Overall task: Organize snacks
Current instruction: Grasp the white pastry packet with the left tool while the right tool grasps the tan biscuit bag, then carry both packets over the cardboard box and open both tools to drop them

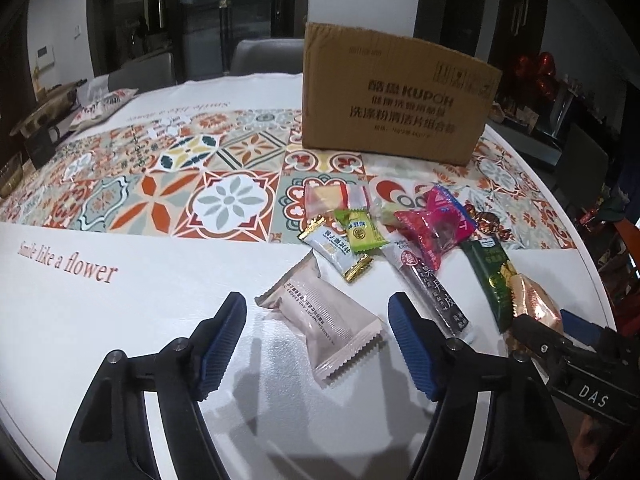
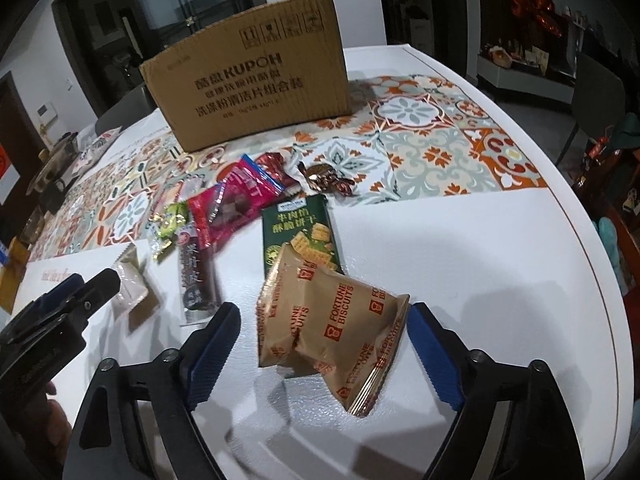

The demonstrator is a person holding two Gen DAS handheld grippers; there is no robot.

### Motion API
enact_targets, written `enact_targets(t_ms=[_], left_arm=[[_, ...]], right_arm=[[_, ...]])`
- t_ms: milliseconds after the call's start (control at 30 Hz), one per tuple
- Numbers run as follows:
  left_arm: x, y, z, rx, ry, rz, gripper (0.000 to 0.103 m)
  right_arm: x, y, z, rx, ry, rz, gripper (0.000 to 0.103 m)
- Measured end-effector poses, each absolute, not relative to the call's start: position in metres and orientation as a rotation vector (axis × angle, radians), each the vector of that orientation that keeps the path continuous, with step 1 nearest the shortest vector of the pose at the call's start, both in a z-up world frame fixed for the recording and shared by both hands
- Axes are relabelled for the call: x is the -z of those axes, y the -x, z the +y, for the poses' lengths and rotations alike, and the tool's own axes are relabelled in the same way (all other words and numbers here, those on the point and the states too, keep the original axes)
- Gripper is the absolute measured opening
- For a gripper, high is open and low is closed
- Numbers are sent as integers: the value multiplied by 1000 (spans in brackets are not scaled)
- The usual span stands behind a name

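My left gripper (image 1: 318, 344) is open, its blue pads on either side of a pale pink snack packet (image 1: 326, 326) lying on the table. My right gripper (image 2: 322, 354) is open around a gold Fortune Biscuits packet (image 2: 336, 332), which also shows in the left wrist view (image 1: 534, 300). Beyond them lies a loose pile of snacks: a green cracker packet (image 2: 298, 236), a dark long bar (image 2: 198, 280), a pink-red bag (image 2: 236, 204), small green and white candies (image 1: 344, 240) and brown foil sweets (image 2: 326, 178). A brown cardboard box (image 1: 394, 98) stands behind the pile.
The round table (image 2: 460, 248) has a white cloth with a band of patterned tiles. Its edge curves close on the right. Chairs (image 1: 266, 54) stand at the far side. Trays and small items sit at the far left (image 1: 44, 118).
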State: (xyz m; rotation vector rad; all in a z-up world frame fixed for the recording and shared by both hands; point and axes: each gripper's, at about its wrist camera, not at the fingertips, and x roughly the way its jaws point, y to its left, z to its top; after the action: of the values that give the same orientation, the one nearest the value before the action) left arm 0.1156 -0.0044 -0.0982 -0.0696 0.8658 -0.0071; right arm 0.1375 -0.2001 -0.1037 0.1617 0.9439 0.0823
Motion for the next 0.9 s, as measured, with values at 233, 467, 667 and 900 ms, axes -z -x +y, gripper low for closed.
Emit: enact_targets(t_ms=[233,467,667,900], left_arm=[[109,-129,-6,-14,69,883,65],[122,-138,-9,21,71,948,34],[118,-132,-12,38,56,934,33],[104,-122,-16,69,30,900,32]], right_arm=[[109,-143,-199,-79,-163,962,78],[109,-144,-199,-73,-150,956,71],[109,-144,-201,-84,-160,950,66],[102,-136,-202,-91,-160,921,64]])
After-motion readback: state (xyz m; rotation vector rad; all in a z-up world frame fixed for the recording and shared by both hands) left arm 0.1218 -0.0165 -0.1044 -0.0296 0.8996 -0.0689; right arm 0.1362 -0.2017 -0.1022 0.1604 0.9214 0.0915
